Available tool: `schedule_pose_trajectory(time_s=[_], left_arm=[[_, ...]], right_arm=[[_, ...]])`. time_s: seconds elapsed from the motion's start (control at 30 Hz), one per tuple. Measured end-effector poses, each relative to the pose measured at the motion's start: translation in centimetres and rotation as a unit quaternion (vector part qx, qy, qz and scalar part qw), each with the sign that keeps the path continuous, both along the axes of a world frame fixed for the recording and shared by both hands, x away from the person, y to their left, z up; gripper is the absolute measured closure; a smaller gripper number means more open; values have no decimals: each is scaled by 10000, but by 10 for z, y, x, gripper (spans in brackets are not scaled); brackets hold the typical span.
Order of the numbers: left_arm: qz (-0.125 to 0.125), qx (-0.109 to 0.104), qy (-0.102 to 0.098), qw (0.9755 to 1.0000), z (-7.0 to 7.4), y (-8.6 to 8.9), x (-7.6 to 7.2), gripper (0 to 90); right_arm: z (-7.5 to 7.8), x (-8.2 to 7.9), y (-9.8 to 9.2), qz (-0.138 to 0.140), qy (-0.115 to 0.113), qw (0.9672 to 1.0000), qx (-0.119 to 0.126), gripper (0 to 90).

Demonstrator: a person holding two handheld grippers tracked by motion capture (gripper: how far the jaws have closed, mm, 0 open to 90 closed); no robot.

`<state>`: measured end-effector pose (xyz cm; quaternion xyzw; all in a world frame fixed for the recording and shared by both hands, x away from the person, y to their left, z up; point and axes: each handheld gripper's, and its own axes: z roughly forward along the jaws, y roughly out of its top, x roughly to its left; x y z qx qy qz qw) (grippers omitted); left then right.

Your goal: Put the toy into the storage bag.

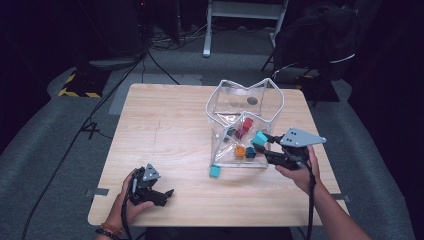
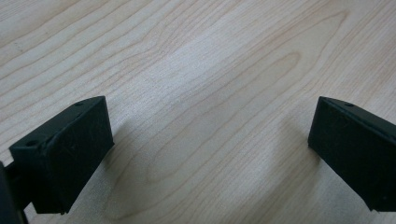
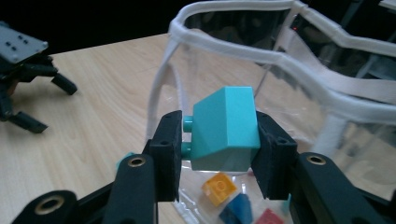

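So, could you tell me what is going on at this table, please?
A person is sorting toy blocks into a clear bag. The right gripper has its fingers shut on a teal block, held up beside the bag's white rim. Orange, blue and red blocks already lie inside. Another teal block sits on the table by the bag's near corner. The left gripper rests open over bare wood.

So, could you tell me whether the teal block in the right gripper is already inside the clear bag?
Not yet: the teal block is clamped in the right gripper, outside the clear bag, below its rim.
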<state>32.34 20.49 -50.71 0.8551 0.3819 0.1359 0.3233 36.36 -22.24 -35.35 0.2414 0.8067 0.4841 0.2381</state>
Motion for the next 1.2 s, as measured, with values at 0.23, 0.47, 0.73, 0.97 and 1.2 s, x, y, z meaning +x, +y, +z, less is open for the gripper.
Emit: schedule_pose_trajectory(time_s=[0.23,0.47,0.73,0.97,1.2], left_arm=[[0,2,0,10000,0,0,0,1],[5,-11,9,10000,0,0,0,1],[7,-12,10,10000,0,0,0,1],[6,-10,8,10000,0,0,0,1],[6,-13,9,10000,0,0,0,1]], right_arm=[[18,11,-8,-162,-32,9998,128,579],[30,18,-11,-343,-131,9992,130,580],[39,30,-12,-520,-152,9984,152,580],[46,45,-9,-690,-142,9974,130,579],[45,62,-4,-782,-4,9969,108,579]])
